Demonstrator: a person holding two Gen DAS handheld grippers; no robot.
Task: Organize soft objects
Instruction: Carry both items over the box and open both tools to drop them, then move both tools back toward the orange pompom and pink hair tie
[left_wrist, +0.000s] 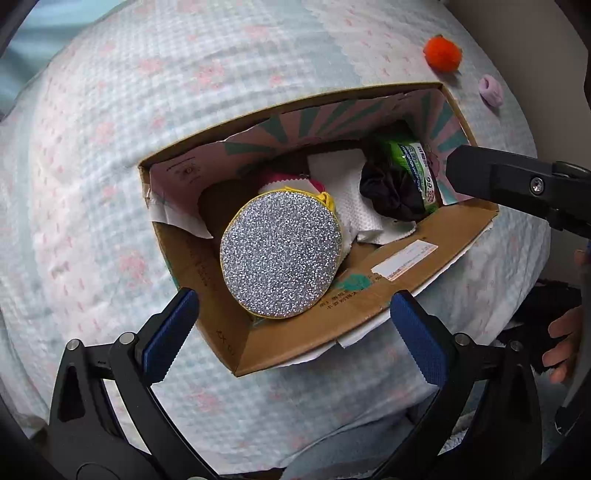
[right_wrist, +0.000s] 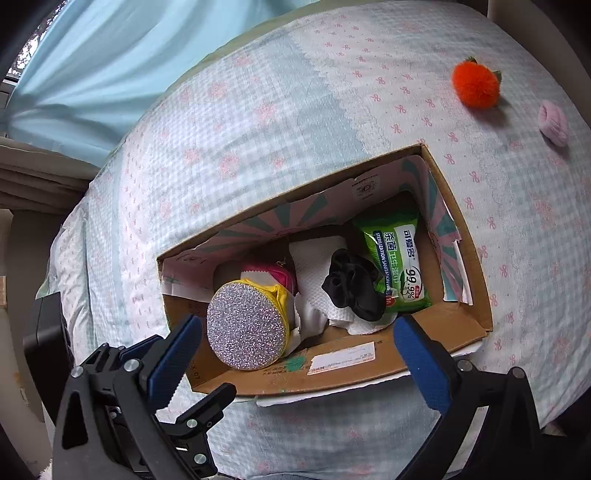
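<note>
Clearly, the orange pompom (right_wrist: 475, 84) lies beyond the box's (right_wrist: 476, 284) far right corner, nearer the empty, spread right gripper (right_wrist: 295, 354).

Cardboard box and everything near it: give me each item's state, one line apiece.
Cardboard box: open, on the bed.
Glitter pouch: in the box, propped up.
Black scrunchie: in the box, on white paper.
Wipes pack: in the box.
Orange pompom: outside on the bed.
Left gripper: open, empty.
Right gripper: open, empty.

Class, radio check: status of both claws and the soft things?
Left claw, right claw open, empty. Box part filled. Orange pompom, pink scrunchie outside. Nothing blocking.
</note>
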